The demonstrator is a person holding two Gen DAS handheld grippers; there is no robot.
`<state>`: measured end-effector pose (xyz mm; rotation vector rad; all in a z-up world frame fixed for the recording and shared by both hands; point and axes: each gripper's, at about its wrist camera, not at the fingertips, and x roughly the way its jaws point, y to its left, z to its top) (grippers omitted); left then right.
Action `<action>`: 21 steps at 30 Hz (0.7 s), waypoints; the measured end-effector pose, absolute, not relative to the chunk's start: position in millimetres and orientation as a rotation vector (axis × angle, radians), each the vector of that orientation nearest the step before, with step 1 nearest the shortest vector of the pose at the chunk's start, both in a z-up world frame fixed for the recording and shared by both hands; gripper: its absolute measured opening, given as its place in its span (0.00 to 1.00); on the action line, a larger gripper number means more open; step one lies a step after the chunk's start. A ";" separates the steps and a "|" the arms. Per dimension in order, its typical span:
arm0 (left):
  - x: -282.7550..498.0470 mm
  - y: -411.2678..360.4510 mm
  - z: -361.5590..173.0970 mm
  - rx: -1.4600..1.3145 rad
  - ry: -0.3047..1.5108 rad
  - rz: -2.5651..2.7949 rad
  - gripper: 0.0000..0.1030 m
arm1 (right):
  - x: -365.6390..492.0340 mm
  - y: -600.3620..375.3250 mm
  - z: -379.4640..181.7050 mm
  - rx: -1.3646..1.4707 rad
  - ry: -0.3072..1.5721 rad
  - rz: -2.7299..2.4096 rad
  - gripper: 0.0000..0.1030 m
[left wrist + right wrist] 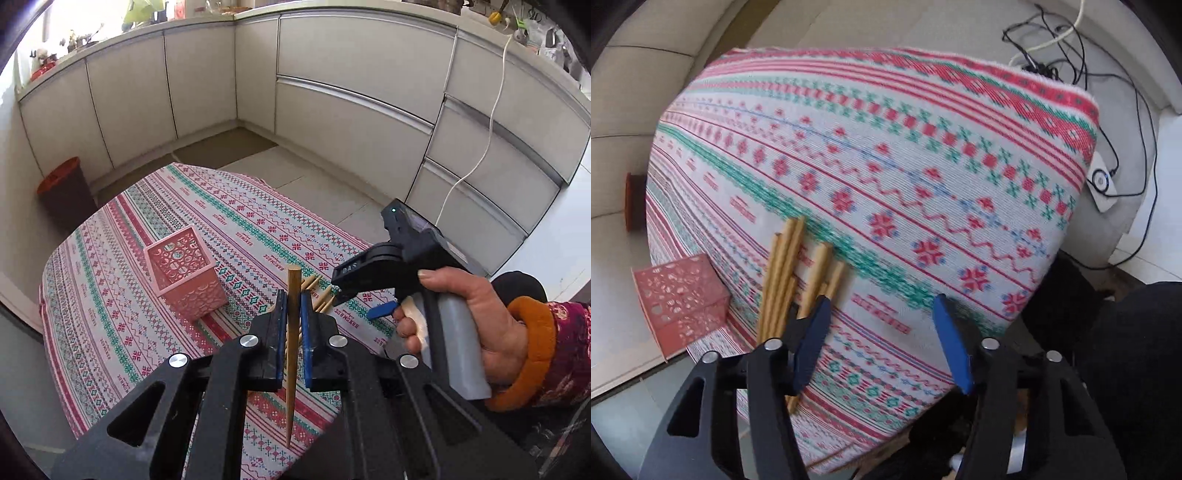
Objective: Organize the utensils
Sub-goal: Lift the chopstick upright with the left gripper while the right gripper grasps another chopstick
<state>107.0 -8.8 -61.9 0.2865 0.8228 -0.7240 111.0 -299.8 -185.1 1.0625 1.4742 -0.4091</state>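
My left gripper (293, 299) is shut on one wooden chopstick (291, 354), held nearly upright above the patterned tablecloth (236, 221). A pink perforated square holder (184, 277) stands on the cloth just left of it, open side up. Several more wooden chopsticks (317, 295) lie on the cloth behind the left gripper. My right gripper (881, 332) is open and empty above the cloth, with the pile of chopsticks (786, 273) by its left finger. The pink holder also shows in the right wrist view (679, 299) at the left. The right gripper (373, 295) shows in the left wrist view too.
The table edge (1086, 155) drops off at the right, with cables and a white power strip (1102, 182) on the floor below. A dark bin with a red rim (66, 192) stands on the floor beyond the table. White kitchen cabinets (332, 92) lie behind.
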 end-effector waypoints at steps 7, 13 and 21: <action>98.1 10.8 -48.8 0.231 0.772 -0.743 0.06 | 133.7 -284.8 -180.5 0.965 1.497 -0.563 0.39; 96.1 28.7 -43.0 0.173 0.751 -0.759 0.06 | 153.3 -265.4 -174.8 0.854 1.513 -0.668 0.39; 94.6 37.7 -38.7 0.148 0.743 -0.765 0.06 | 142.9 -248.2 -165.9 0.812 1.478 -0.770 0.28</action>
